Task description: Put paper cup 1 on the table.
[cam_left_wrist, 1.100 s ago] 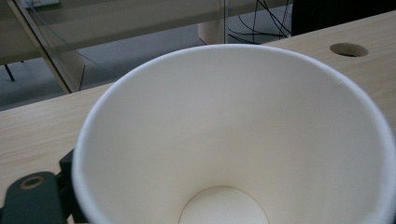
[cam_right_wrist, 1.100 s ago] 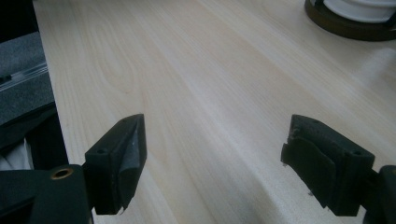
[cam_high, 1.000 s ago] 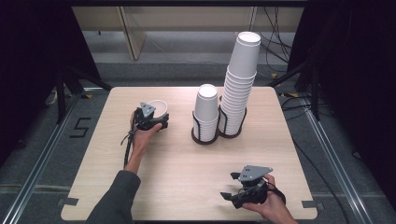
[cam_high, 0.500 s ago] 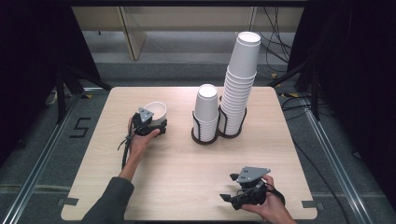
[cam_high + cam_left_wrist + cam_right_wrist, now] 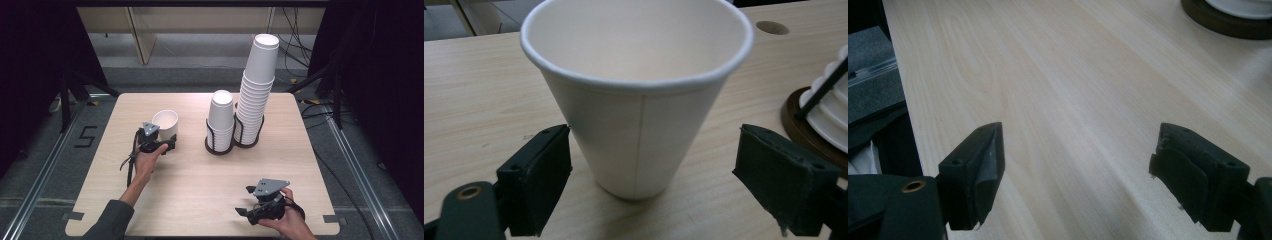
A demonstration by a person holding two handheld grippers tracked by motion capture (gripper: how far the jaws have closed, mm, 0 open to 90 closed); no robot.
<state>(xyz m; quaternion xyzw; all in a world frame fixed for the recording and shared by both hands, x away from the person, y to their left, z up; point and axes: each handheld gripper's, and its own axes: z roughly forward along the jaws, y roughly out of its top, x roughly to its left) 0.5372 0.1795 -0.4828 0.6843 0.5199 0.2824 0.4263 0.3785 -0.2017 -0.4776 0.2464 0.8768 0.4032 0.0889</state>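
Left hand-held gripper (image 5: pixel 651 165): spread around cup (image 5: pixel 636 100), pads apart from its wall.
Right hand-held gripper (image 5: pixel 1073 165): spread, nothing between.
Technique: squeeze gently, avoid crushing.

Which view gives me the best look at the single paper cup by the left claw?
The left gripper view: the paper cup stands upright close up, between the left claw's open jaws, with a gap each side. The high view shows it small, partly behind that claw.

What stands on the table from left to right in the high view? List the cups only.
single white paper cup → short stack of cups → tall stack of cups
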